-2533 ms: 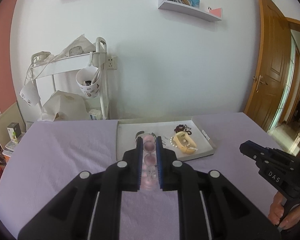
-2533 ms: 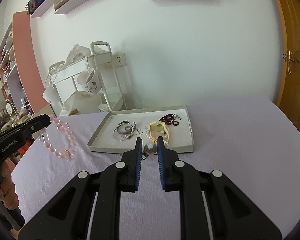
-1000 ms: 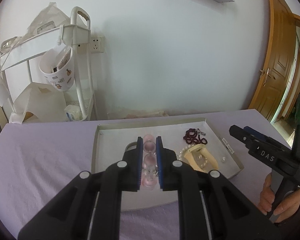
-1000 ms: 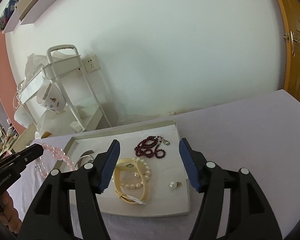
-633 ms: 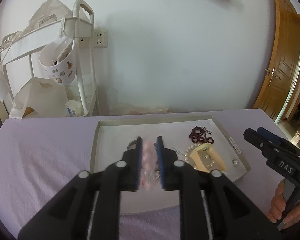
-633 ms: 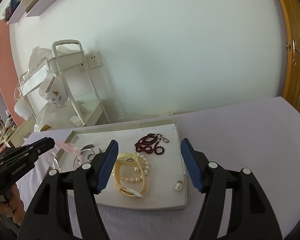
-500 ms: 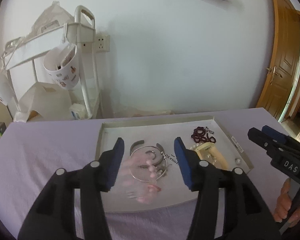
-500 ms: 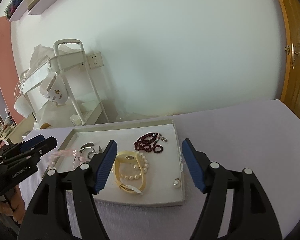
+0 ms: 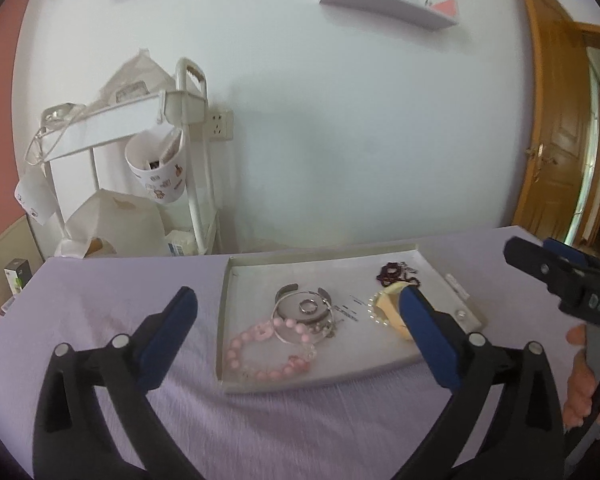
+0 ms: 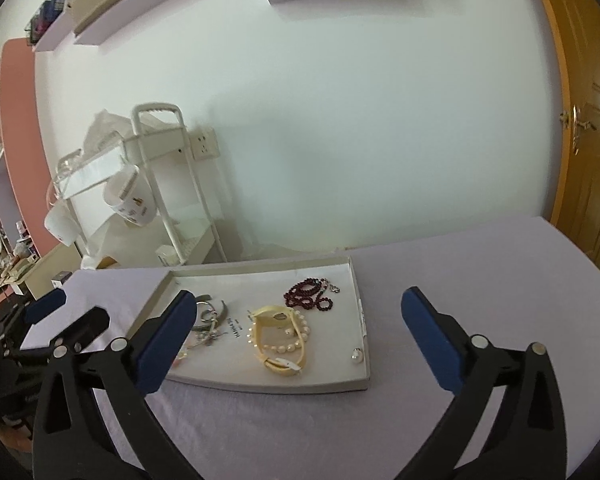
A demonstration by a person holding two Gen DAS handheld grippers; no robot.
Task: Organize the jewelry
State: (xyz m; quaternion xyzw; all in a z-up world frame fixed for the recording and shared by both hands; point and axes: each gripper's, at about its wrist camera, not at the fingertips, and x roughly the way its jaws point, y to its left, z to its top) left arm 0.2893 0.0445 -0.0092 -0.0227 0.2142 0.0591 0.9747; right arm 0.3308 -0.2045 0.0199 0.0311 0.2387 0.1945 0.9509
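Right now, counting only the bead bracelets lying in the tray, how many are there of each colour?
In the tray:
pink bead bracelet: 1
dark red bead bracelet: 1
white pearl bracelet: 1
Total: 3

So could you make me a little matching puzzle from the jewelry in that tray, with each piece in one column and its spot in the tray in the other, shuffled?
Pieces:
1. pink bead bracelet
2. dark red bead string
3. single pearl
4. silver bangles

Spots in the tray:
A. far right corner, close to the wall side
B. near left part, overlapping the silver bangles
C. near right corner, alone by the rim
D. middle left, with a small ring lying inside them

Pairs: 1-B, 2-A, 3-C, 4-D
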